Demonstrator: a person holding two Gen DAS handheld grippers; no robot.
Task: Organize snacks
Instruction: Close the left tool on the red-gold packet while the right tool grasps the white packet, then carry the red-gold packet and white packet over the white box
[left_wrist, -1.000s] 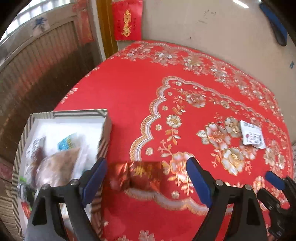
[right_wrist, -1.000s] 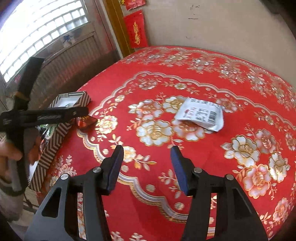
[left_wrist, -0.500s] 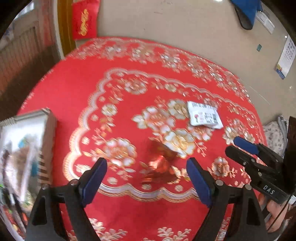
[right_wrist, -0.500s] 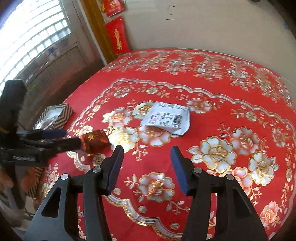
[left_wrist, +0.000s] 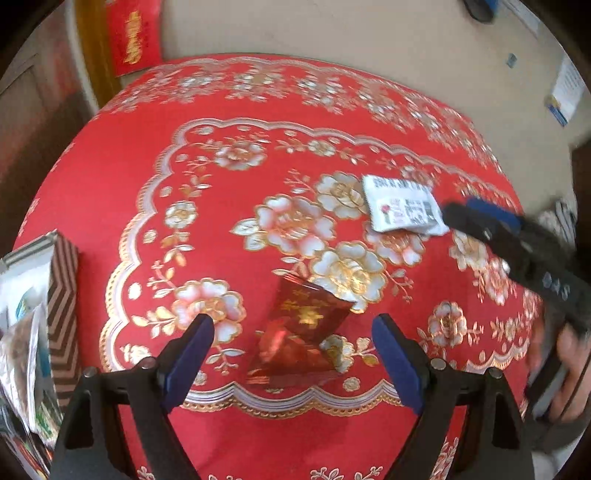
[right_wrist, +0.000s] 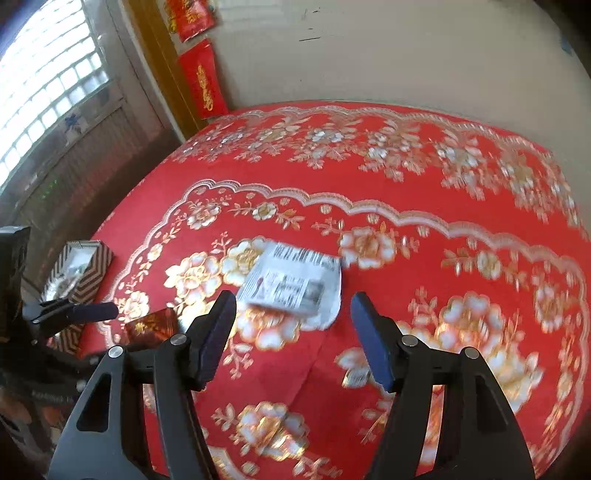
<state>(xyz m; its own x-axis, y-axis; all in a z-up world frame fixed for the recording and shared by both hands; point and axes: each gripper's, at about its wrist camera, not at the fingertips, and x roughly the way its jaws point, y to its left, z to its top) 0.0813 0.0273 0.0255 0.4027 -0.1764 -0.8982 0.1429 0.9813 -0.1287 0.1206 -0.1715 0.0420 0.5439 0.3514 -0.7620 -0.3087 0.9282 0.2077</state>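
A dark red foil snack packet (left_wrist: 303, 328) lies on the red flowered tablecloth. My left gripper (left_wrist: 292, 332) hangs over it, open, with a blue pad on each side and neither touching it. A white printed snack packet (right_wrist: 295, 284) lies further in on the table. My right gripper (right_wrist: 293, 308) is just in front of it; its jaws are opening and the pads do not press on the packet. The right wrist view shows the left gripper (right_wrist: 92, 312) beside the red packet (right_wrist: 151, 326). The left wrist view shows the right gripper (left_wrist: 465, 208) next to the white packet (left_wrist: 400, 206).
A striped cardboard box (left_wrist: 62, 295) holding several bagged snacks stands at the table's left edge; it is also visible as the box (right_wrist: 81, 269) in the right wrist view. A wall runs behind the round table. A window and a wooden frame are at the left.
The left gripper swung right, away from the box, with the red packet still between its open fingers. The right gripper closed in on the white packet and its jaws widened.
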